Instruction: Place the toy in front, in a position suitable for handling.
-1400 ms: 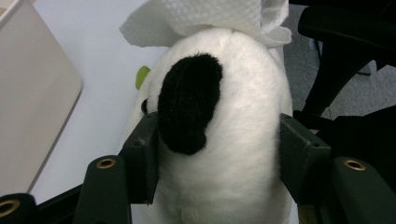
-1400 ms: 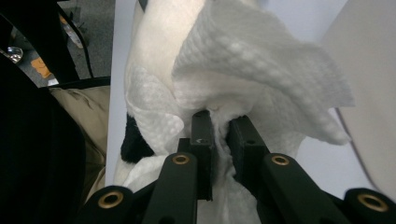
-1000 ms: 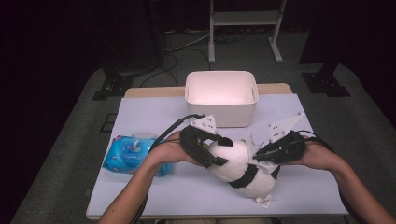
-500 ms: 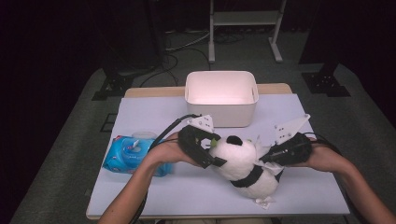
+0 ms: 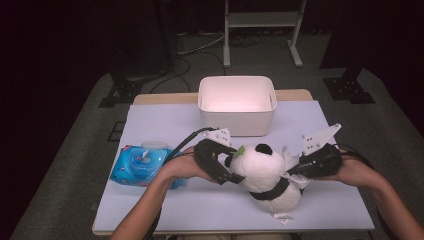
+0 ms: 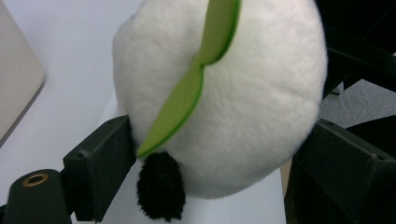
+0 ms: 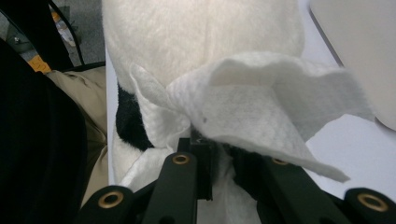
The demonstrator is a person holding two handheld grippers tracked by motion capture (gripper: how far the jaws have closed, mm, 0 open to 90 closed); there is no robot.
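Two grippers work on one plush panda point(image 5: 265, 172), which stands near the front middle of the table point(image 5: 165, 120), roughly at six o'clock from the white bin point(image 5: 237, 104) and at three o'clock from the blue pack of wet wipes point(image 5: 141, 165). Judging by the layout, the toy is being wiped clean: the pack sits within easy reach of the left hand point(image 5: 181, 167) so a fresh sheet can be drawn, and the bin waits behind, probably to take the panda or the used sheet. The left gripper point(image 5: 231, 165) comes at the panda's head from nine o'clock; in the left gripper view its jaws stand spread on either side of the white head point(image 6: 219, 93), having just been opening, the near pad point(image 6: 100, 168) brushing the fur by the green leaf point(image 6: 187, 93) rather than squeezing it, so it seems to steady the toy loosely. The right gripper point(image 5: 298, 172), at three o'clock of the panda, has its jaws pressed together on a crumpled white wipe point(image 7: 261, 107), held against the toy's back just above the black band so that the cloth can rub the fur.
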